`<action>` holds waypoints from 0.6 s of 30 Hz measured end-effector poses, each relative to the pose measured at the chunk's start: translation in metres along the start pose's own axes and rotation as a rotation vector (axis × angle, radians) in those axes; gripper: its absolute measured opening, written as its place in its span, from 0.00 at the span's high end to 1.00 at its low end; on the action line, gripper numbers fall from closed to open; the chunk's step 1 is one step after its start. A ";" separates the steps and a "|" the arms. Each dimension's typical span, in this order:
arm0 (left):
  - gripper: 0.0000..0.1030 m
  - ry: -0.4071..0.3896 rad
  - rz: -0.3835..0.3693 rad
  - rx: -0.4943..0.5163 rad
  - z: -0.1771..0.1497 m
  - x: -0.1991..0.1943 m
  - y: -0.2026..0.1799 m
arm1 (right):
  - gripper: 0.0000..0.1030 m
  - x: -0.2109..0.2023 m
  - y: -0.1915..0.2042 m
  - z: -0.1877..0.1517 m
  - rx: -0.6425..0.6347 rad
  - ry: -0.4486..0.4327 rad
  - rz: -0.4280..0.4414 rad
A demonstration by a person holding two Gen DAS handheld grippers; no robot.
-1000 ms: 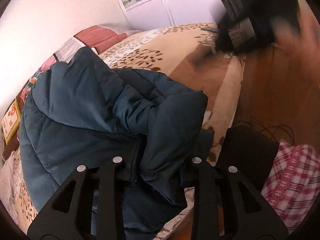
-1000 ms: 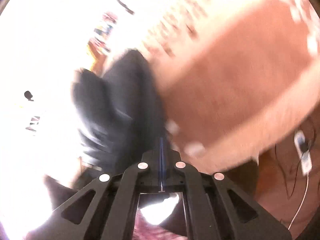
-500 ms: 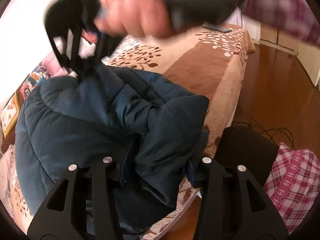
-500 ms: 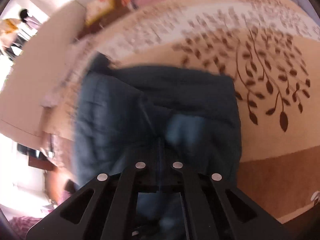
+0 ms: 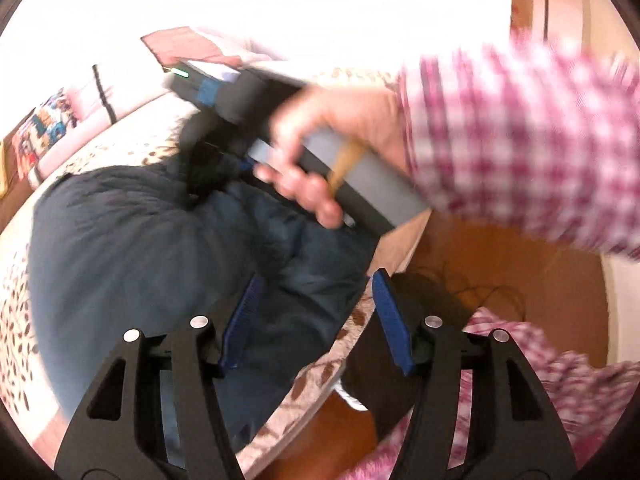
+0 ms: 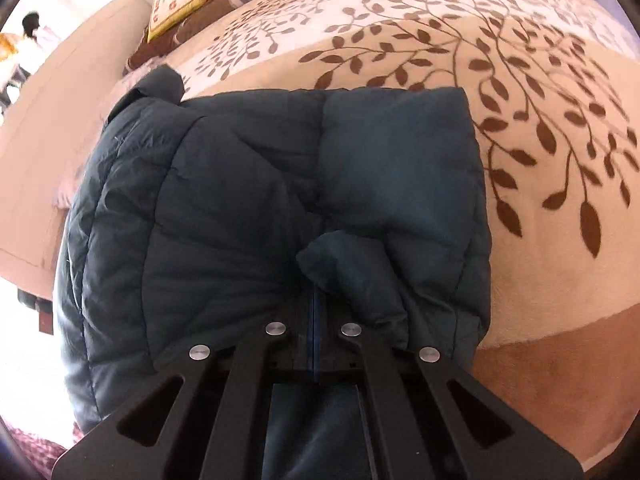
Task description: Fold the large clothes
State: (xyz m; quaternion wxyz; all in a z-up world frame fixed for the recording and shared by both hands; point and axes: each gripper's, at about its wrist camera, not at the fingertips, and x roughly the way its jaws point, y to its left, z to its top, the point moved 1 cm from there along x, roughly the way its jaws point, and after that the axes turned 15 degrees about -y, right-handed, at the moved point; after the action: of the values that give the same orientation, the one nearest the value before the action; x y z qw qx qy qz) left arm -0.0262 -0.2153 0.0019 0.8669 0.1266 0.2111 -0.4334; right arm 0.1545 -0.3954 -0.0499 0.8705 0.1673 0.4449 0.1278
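A dark teal puffer jacket (image 6: 248, 208) lies folded on the leaf-patterned bed cover (image 6: 560, 160). My right gripper (image 6: 315, 308) is shut, its fingers pressed together over the jacket's near edge; a fold of the fabric bulges beside the tips, and I cannot tell whether any is pinched. In the left wrist view the jacket (image 5: 140, 248) lies at the bed's edge. My left gripper (image 5: 316, 320) is open above it, its blue pads (image 5: 390, 316) spread and holding nothing. The right gripper's body and the hand holding it (image 5: 320, 160) cross above the jacket.
A checked pink sleeve (image 5: 520, 140) fills the upper right of the left wrist view. Wooden floor (image 5: 500, 280) with cables and a dark object lies past the bed's edge. Pillows and a cushion (image 6: 180, 0) sit at the head of the bed.
My left gripper has opened, let go of the jacket and drawn back. My right gripper has swung over the bed and come down onto the jacket's near edge.
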 end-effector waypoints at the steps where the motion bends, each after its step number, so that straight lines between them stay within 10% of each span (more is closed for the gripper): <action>1: 0.44 -0.014 0.014 -0.014 0.004 -0.011 0.006 | 1.00 -0.001 -0.004 -0.001 0.021 -0.003 0.013; 7: 0.17 -0.103 0.213 -0.261 0.011 -0.090 0.073 | 1.00 -0.006 0.002 -0.003 0.011 -0.024 -0.020; 12: 0.14 -0.006 0.329 -0.560 -0.037 -0.119 0.124 | 1.00 -0.005 0.008 -0.003 -0.018 -0.036 -0.056; 18: 0.14 0.084 0.225 -0.792 -0.079 -0.095 0.142 | 1.00 -0.006 0.009 -0.005 -0.024 -0.054 -0.073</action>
State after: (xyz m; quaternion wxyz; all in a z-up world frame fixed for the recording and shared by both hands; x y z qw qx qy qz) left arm 0.0170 -0.0330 -0.0175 0.8811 -0.1770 0.3817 -0.2158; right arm 0.1465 -0.3890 -0.0448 0.8882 0.1440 0.4254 0.0965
